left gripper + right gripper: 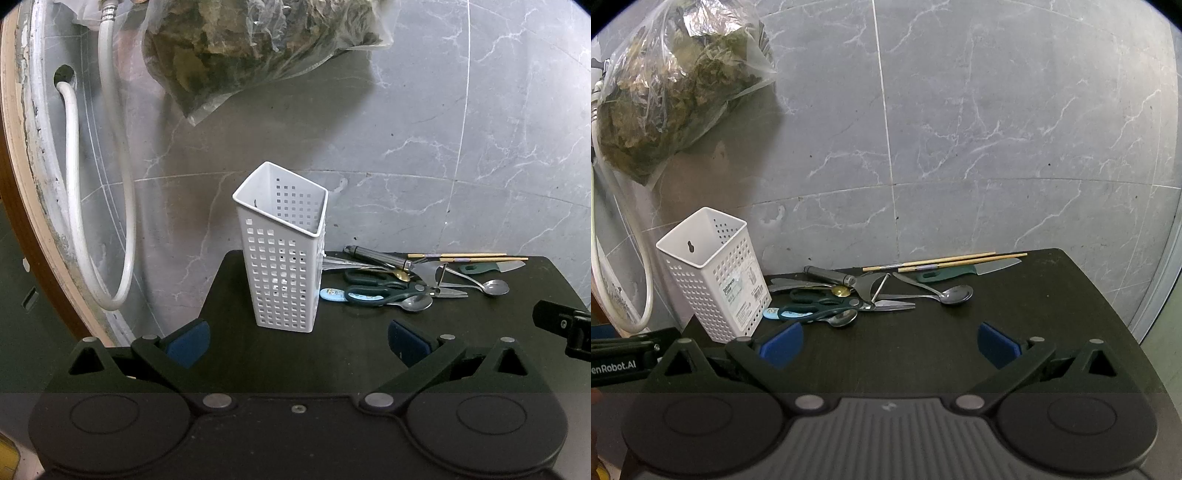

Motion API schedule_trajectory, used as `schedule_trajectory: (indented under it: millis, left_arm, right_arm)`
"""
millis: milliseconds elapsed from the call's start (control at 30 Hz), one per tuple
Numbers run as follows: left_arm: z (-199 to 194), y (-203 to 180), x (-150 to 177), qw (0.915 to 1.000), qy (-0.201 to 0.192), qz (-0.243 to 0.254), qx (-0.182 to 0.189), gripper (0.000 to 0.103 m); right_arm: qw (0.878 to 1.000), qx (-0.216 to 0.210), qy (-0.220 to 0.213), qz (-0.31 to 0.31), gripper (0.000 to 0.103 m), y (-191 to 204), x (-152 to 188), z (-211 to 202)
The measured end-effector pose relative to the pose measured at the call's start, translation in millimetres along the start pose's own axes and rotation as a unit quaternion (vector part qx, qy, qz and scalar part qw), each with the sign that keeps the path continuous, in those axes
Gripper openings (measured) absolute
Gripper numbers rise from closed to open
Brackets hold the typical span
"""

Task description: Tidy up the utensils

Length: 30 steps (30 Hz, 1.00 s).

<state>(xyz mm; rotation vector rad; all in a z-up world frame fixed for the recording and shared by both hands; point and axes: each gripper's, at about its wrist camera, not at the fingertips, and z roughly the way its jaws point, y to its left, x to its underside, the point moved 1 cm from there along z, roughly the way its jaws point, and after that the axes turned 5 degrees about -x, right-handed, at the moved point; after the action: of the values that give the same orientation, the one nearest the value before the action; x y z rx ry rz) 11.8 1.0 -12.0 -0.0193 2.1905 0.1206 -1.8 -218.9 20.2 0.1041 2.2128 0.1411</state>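
A white perforated utensil holder (282, 258) (714, 277) stands upright and empty on the black table's left part. To its right lies a pile of utensils: green-handled scissors (384, 290) (820, 306), a peeler (388, 258) (842, 278), spoons (493, 287) (955, 294), chopsticks (469, 256) (945, 261) and a green-handled knife (495, 266) (964, 271). My left gripper (297, 341) is open, just in front of the holder. My right gripper (890, 341) is open, a little short of the pile, with nothing between its fingers.
A grey marble wall rises behind the black table (923, 343). A clear bag of dried greens (258, 48) (676, 85) hangs at the upper left, with white hoses (110, 184) beside it. The table's right edge (1115, 302) drops off.
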Motion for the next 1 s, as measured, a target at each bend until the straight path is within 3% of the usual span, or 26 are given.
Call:
schedule_trajectory:
  millis: [1000]
  left_arm:
    - [2.0,1.2,2.3,1.0,0.003,0.0,0.0,0.102]
  right_arm:
    - [1.0,0.0,0.001,0.0,0.103,1.9,-0.9,-1.2]
